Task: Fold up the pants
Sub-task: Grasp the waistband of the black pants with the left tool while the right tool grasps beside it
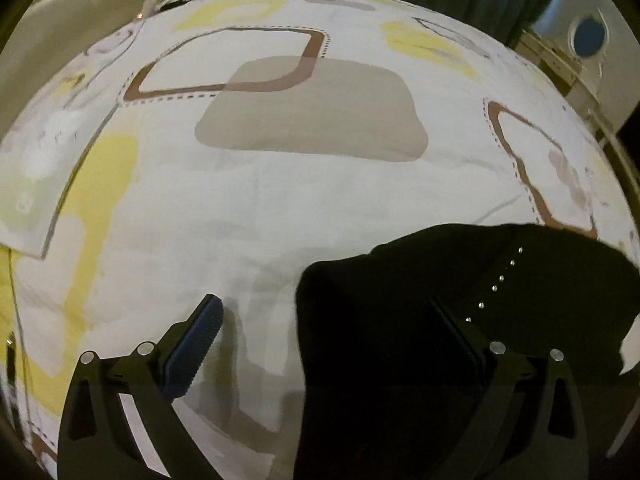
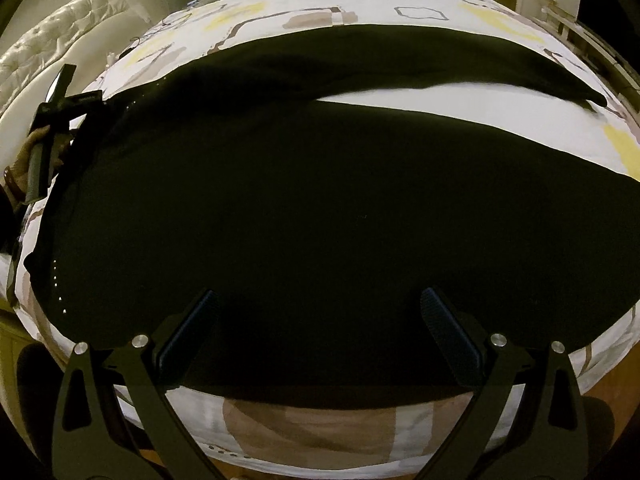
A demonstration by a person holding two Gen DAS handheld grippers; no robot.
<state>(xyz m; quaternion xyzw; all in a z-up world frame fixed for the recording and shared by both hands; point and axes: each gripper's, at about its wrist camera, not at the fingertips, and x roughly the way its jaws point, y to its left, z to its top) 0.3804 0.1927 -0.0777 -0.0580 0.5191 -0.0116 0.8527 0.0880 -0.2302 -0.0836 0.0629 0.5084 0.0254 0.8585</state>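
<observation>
1. The pants (image 2: 304, 208) are black and lie spread flat on a bed (image 1: 280, 208), filling most of the right wrist view.
2. Their two legs run away toward the far right of that view, with a wedge of sheet showing between them.
3. The sheet is white with yellow, tan and brown rounded squares.
4. A row of small silver studs (image 1: 496, 284) runs along one edge of the pants; in the left wrist view it sits just beyond the right-hand finger.
5. The left gripper (image 1: 324, 332) has its jaws wide apart, nothing clamped. One blue-padded finger (image 1: 192, 352) is over bare sheet, the other over the black cloth, so the pants' edge falls between them (whether either pad touches the fabric cannot be told).
6. The right gripper (image 2: 320, 320) is also spread wide, both fingers over the near part of the pants close to the bed's edge. Nothing is pinched; contact with the cloth cannot be told in the dark.
7. In the right wrist view the left hand (image 2: 36, 160) shows at the far left, wrapped round its gripper's handle beside the studded edge.
8. A pale quilted headboard (image 2: 80, 36) stands behind the bed at upper left.
</observation>
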